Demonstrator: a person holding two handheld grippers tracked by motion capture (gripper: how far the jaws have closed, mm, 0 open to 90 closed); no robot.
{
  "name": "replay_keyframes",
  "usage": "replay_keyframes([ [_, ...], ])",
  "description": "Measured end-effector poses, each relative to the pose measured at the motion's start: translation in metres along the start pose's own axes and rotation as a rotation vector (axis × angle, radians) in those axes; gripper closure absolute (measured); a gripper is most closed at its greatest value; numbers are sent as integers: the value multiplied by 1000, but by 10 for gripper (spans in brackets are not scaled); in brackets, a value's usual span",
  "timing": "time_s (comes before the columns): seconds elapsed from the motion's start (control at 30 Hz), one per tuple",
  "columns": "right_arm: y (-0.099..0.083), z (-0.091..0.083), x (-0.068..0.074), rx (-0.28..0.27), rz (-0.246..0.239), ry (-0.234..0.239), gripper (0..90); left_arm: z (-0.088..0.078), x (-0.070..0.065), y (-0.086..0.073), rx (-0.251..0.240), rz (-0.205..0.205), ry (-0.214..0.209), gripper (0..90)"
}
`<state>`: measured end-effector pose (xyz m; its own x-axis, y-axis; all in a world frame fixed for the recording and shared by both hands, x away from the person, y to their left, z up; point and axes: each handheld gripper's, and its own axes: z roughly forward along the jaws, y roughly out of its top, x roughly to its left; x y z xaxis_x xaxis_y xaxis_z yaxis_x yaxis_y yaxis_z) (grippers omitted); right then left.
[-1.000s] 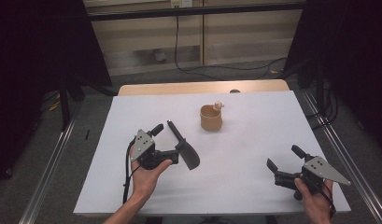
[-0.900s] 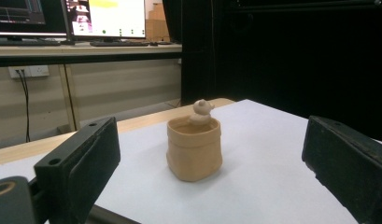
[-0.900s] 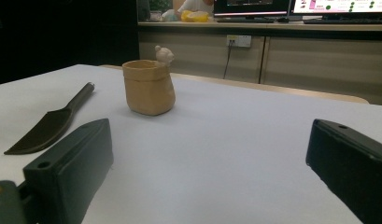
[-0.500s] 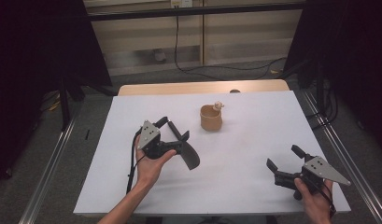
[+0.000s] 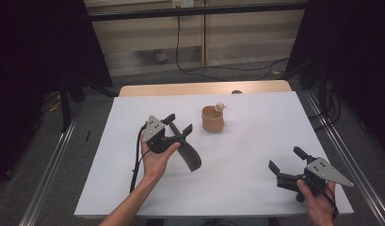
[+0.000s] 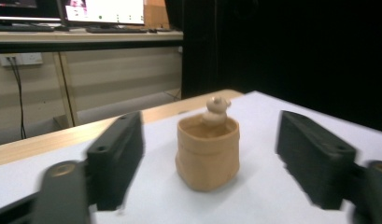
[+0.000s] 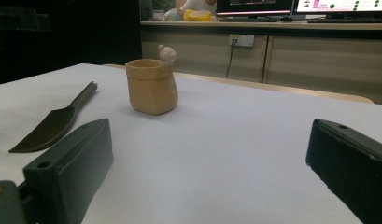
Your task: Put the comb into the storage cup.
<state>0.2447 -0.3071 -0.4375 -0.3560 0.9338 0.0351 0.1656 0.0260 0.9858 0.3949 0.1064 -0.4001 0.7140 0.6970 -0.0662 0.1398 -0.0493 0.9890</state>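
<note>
I am aiming my left gripper [image 5: 178, 124] at the tan clay cup [image 5: 212, 119], jaws closing, nothing gripped, right gripper [image 5: 286, 163] resting open and empty on the white worktop [image 5: 256, 141].

Tan cup [image 7: 152, 87] beyond parted jaws — dark spatula [image 7: 53, 122] alongside.

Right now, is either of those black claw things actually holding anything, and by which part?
Nothing is held. The left gripper is open, aimed at the tan clay cup; the right gripper is open over bare table.

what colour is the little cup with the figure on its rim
The small clay-like cup is tan, a light orange-brown, with a paler beige figure on its rim. The left gripper view shows it best.
</note>
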Motion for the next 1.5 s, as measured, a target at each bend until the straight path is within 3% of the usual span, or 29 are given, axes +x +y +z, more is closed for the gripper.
replay_keyframes([
  [0.07, 0, 0, 0, 0, -1, 0, 0, 1, 0, -3, 14, 14, -1, 291],
  [0.2, 0, 0, 1, -2, -2, 2, 0, 4, 4, -10, 27, -14, -4, 399],
  [0.23, 0, 0, 1, -4, -2, 3, 0, 4, 6, -10, 32, 4, -6, 452],
  [0.4, 0, 0, 0, -1, 2, 1, 0, 5, 12, -11, 12, -44, -23, 638],
  [0.53, 0, 0, 0, -2, 2, 1, 0, 6, 12, -13, 11, -47, -30, 738],
  [0.57, 0, 0, 0, -2, 2, 1, 0, 7, 12, -14, 18, -62, -47, 738],
  [0.6, 0, 0, 0, 3, 1, 2, 0, 8, 11, -15, 28, -52, -59, 829],
  [0.7, 0, 0, 1, 1, 1, 2, 0, 9, 8, -15, 37, -45, -75, 900],
  [0.9, 0, 0, 0, 2, 0, 1, 0, 12, 8, -17, 85, -98, -117, 900],
  [1.07, 0, -1, 0, -1, -2, 4, 0, 15, 6, -19, 167, -133, -155, 900],
  [1.27, 0, -1, 0, -2, -1, 6, 0, 20, 2, -14, 272, -119, -210, 900],
  [1.33, 0, -1, 1, -2, 0, 6, 0, 21, 0, -14, 283, -113, -211, 900],
  [1.4, 0, 0, 1, 1, 5, 6, 0, 24, -4, -18, 341, -109, -216, 900],
  [1.5, -1, 0, 1, 4, 5, 11, 0, 26, -7, -20, 367, -105, -221, 900],
])
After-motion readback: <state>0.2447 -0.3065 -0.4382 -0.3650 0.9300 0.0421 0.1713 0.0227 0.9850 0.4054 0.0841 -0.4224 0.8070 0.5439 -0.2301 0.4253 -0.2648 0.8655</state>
